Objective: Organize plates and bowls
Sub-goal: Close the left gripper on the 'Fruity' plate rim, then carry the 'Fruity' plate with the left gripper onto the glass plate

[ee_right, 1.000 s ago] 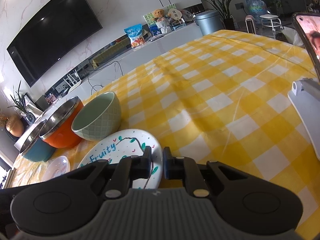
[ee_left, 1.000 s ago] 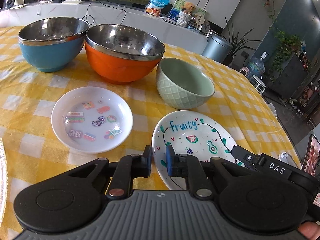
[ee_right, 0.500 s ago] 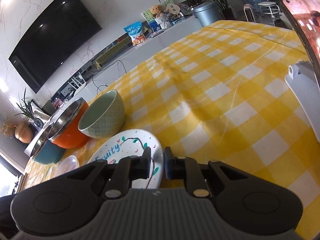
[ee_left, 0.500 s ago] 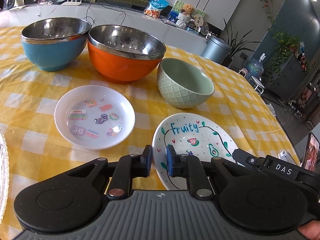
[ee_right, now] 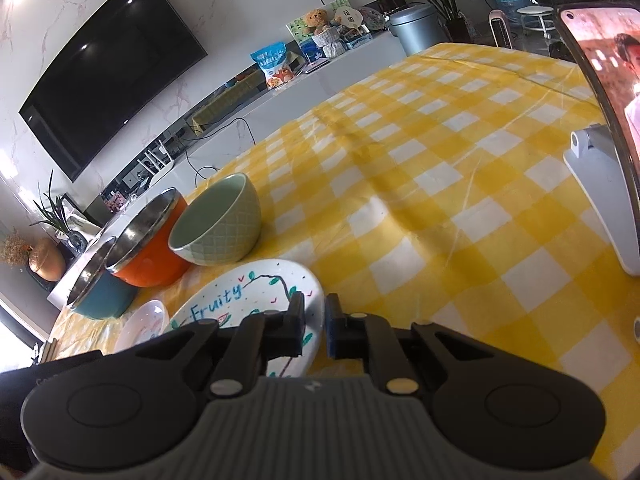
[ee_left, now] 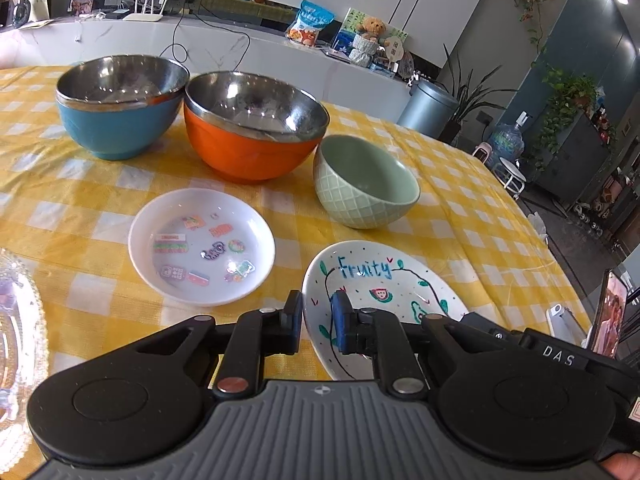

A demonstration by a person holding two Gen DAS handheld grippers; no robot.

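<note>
Blue, orange, green bowls in row, two plates (upright) before them

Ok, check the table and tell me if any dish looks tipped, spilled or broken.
Nothing stands out. The blue bowl, orange bowl and green bowl sit upright and empty; the sticker plate and Fruity plate lie flat on the checked cloth, with no chips visible.

Left gripper jaws slightly apart over Fruity plate rim; sticker plate at 10 o'clock, green bowl at 1.
</note>
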